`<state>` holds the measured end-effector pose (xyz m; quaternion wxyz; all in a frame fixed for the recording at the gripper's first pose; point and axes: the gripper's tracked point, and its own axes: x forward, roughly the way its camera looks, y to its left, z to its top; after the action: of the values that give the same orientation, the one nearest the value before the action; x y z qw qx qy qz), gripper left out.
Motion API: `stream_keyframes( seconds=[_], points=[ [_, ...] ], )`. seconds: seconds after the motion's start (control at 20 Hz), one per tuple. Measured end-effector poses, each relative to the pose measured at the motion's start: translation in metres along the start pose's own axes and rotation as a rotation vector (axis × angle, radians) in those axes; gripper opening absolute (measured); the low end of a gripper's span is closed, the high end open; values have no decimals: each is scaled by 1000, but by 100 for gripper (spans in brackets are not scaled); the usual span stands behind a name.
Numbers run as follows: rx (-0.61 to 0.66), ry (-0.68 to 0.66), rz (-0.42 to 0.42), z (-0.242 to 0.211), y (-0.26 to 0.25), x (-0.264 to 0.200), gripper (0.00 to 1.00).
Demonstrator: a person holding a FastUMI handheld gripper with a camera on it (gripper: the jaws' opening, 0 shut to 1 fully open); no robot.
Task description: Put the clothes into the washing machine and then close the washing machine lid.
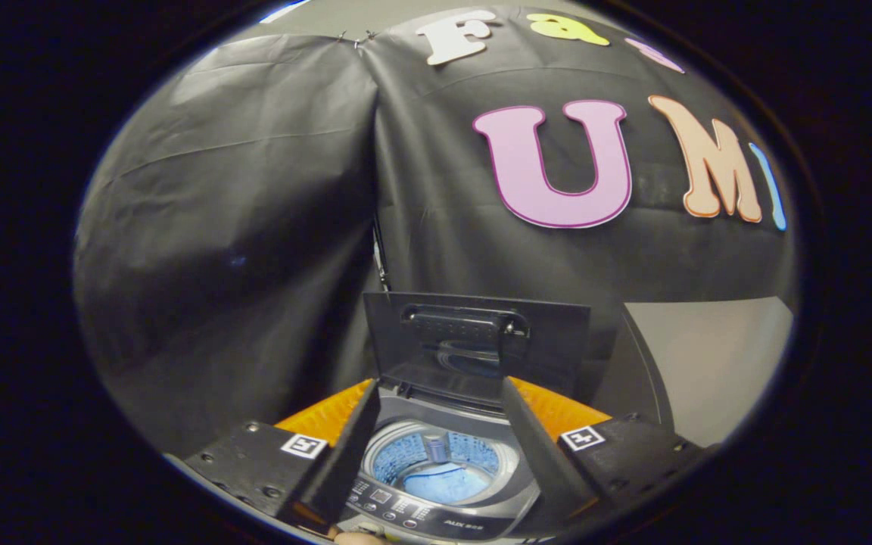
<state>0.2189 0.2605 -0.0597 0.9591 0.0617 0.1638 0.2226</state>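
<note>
In the lower centre of the frame, the gripper (436, 439) hangs above a small top-loading washing machine (436, 522). Its two fingers are spread wide apart with nothing held between them. Each finger carries a square black-and-white marker on its upper block.

Between the fingers lies the round opening of the drum (436, 465), bluish inside, with a central post standing up from its floor. Whether any clothes lie in the drum cannot be told. Just below the drum in the frame runs the machine's control panel (398, 511), a strip of small buttons.

The washing machine lid (474, 344) stands upright at the far side of the opening, in the middle of the frame, its inner face and moulded handle toward the camera. An orange surface (557, 409) shows on either side of the machine, behind the fingers. The black cloth wall (239, 227) covers the upper half of the frame, and a pale grey panel (708, 356) sits at the lower right.
</note>
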Motion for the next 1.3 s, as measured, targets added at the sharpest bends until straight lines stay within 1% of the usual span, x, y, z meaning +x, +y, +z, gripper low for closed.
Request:
stream_keyframes(
  seconds=[0.15, 0.4, 0.6, 0.8, 0.95, 1.15, 1.3],
  points=[
    [-9, -13, -2, 2, -2, -1, 97],
    [-68, -21, -41, 7, -8, -3, 97],
    [-93, -28, -43, 8, -7, -2, 97],
    [-95, -33, -58, 8, -10, 0, 97],
    [-81, -45, -70, 18, -13, 5, 97],
    [-67, -85, -102, 44, -19, 34, 96],
    [-41, -90, -158, 59, -33, 64, 96]
  ],
)
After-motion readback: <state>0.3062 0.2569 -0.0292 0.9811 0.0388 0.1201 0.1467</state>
